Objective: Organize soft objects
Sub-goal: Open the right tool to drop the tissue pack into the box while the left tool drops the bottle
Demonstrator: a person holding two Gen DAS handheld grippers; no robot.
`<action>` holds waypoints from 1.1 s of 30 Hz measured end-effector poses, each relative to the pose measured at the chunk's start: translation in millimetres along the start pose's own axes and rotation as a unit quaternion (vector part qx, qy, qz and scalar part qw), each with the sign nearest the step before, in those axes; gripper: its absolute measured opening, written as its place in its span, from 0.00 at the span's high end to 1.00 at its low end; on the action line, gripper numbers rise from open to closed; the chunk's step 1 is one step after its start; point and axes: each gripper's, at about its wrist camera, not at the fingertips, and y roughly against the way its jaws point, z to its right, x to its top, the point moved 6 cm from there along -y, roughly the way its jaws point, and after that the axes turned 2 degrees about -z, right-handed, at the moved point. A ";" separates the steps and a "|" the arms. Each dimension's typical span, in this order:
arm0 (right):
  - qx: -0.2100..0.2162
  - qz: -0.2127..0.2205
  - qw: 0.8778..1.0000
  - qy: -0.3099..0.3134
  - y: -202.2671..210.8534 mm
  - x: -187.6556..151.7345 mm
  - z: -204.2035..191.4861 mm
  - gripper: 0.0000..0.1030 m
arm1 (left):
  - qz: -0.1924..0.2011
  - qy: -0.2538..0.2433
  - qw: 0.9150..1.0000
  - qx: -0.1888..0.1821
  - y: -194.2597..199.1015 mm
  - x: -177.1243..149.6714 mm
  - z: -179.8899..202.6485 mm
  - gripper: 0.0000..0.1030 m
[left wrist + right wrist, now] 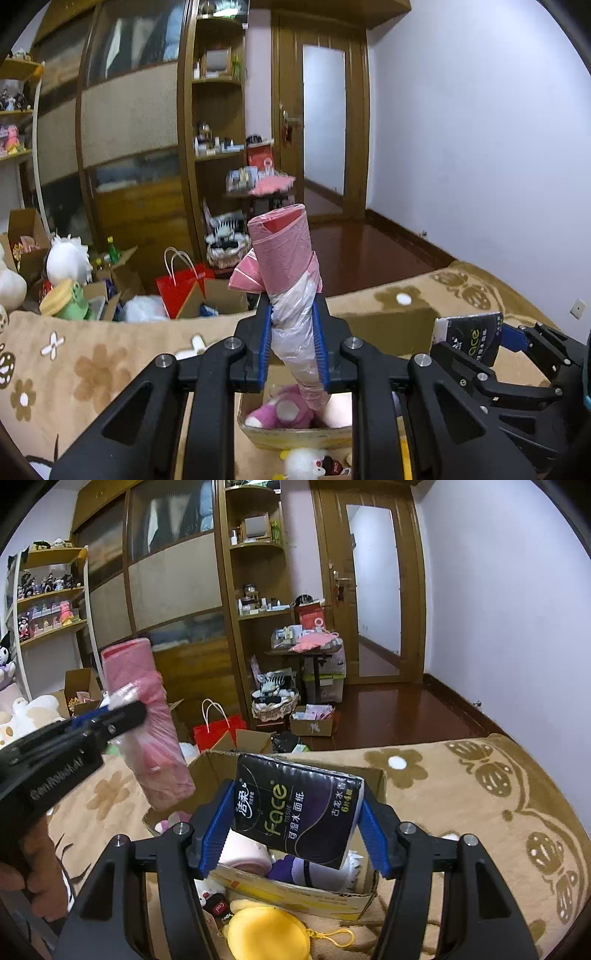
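Item one — my left gripper (293, 332), jaws clamped tight on a roll of pink bags (284, 251). The roll stands nearly upright between the blue pads, its plastic-wrapped lower end hanging below the fingers and its pink top rising well above them. From the right wrist view the same roll (147, 731) shows tilted, off to the left of the box and above the blanket.

Item two — my right gripper (295, 830), jaws part-way apart and pressing both ends of a black tissue pack (299, 812). The pack sits crosswise between the pads, tilted, directly above the open box.

Item three: a cardboard box (295, 890) just beyond both grippers, resting on a tan flowered blanket (461, 794). Inside I see a pink plush toy (280, 411), a pale pink roll (245, 853) and something purple and white (310, 873).

Item four: in front of the box, nearest the camera, a yellow pouch (266, 934) with a key ring, and a small white plush (303, 463).

Item five: on the floor past the blanket's edge, a red paper bag (218, 727), open cartons, a basket of clutter (275, 701).

Item six, farthest: a wooden wardrobe (166, 583), a corner shelf, a door (373, 587) with a frosted pane, and a plain wall on the right.
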 end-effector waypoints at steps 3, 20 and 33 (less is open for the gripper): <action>0.000 -0.010 1.000 0.001 -6.7 -5.4 1.2 0.35 | -0.019 0.008 1.000 -0.007 -11.6 -8.2 -0.2 0.81; 0.011 -0.045 0.999 -0.006 -25.5 -22.8 -1.6 0.35 | -0.090 0.036 0.995 -0.023 -47.0 -39.4 -2.5 0.79; 0.012 -0.071 0.997 -0.037 -29.4 -32.8 9.0 0.25 | -0.118 -0.008 0.993 0.000 -46.2 -48.0 -1.2 0.27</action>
